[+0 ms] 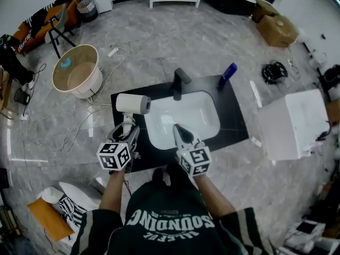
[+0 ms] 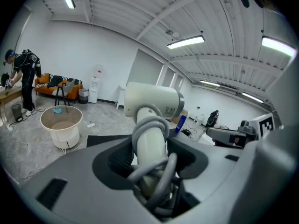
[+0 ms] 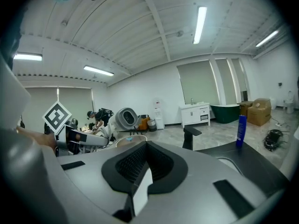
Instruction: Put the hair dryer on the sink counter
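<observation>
Hair dryer (image 1: 133,104), white plastic with a barrel-shaped body, is up in the left claw (image 1: 126,134), and it's a firm hold. Both jaws press on the upright handle, with the grey cord (image 2: 148,125) looped round that handle between them. The barrel lies level above the claw, held over the left end of the black rectangular worktop (image 1: 234,121), just left of the white sunken basin (image 1: 199,113). The right claw (image 1: 179,134) hovers over the basin's near side, jaws closed together with nothing in them. At the worktop's far edge stands the black tap (image 1: 179,83), and a blue bottle (image 1: 228,73) stands by the far right corner.
</observation>
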Demonstrator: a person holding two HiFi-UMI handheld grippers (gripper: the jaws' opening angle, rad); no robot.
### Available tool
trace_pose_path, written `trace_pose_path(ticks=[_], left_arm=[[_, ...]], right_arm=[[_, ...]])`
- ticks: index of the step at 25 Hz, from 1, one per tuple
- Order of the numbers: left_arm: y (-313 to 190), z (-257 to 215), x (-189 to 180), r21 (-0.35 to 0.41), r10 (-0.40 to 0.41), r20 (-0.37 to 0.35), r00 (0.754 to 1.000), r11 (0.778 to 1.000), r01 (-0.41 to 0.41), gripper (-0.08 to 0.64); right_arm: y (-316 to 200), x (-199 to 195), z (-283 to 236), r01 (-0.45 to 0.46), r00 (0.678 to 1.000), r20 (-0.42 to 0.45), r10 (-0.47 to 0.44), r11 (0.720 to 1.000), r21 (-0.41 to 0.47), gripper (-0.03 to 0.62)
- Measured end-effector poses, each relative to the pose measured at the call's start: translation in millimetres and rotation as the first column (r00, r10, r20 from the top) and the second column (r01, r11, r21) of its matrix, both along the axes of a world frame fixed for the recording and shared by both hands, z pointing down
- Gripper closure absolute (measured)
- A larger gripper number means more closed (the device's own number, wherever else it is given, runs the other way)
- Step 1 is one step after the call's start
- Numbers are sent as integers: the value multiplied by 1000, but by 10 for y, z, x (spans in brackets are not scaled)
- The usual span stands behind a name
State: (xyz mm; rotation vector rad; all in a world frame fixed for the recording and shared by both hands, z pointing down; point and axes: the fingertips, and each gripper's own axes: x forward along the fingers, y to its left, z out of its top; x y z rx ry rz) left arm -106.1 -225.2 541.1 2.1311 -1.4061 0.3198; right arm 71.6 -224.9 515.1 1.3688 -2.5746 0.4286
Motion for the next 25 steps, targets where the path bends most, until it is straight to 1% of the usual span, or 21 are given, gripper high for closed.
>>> trace_pose_path(ticks=[5,10,14,19,25], left_arm=[[-248,-8,-27,0,-82,-2,997,997,82,339],[-448,91,-82,-21,-156,7,988,987,156,339],[-505,226,-81,-53,-200,16,980,978,200,337],[-493,461,-70,-104,-237,26,971,965,239,337],[-366,763,-48,-176,-268,35,963,947,270,337]], right_arm=[[-368,-37,42,71,997,5,-71,997,-18,592],[-678,-116,110,164,986,-2,-165,986,-34,592],[-876,-163,173,220,975,-6,-221,974,-44,592],[-1020,-222,280,261,965,-6,-262,963,-73,592],[-1063,-236,423,294,955,-10,-297,950,-101,592]])
